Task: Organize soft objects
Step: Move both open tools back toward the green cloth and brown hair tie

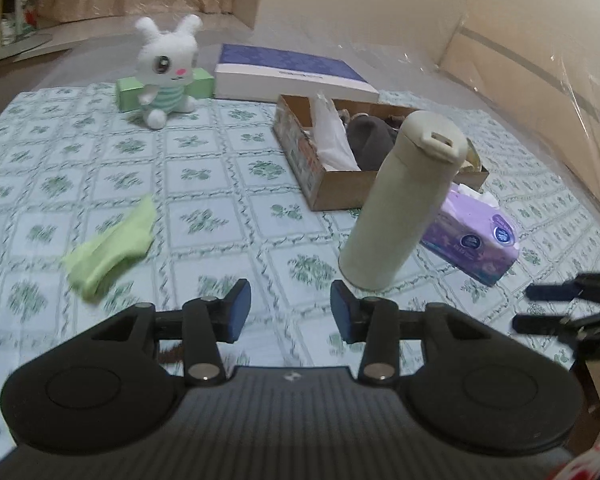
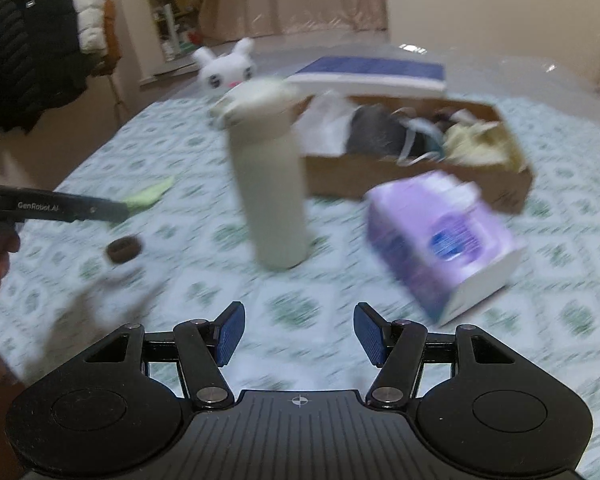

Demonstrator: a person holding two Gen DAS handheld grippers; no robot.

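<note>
Green sock (image 1: 110,242) lies loose on the tabletop (image 1: 204,168), far-left of the left gripper (image 1: 291,312), long axis running near-left to far-right; both jaws released, empty; right gripper (image 2: 299,334) farther off.

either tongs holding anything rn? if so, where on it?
Nothing is held. The left tongs and right tongs are both open with bare gaps; the light green folded cloth lies loose on the patterned tablecloth.
</note>
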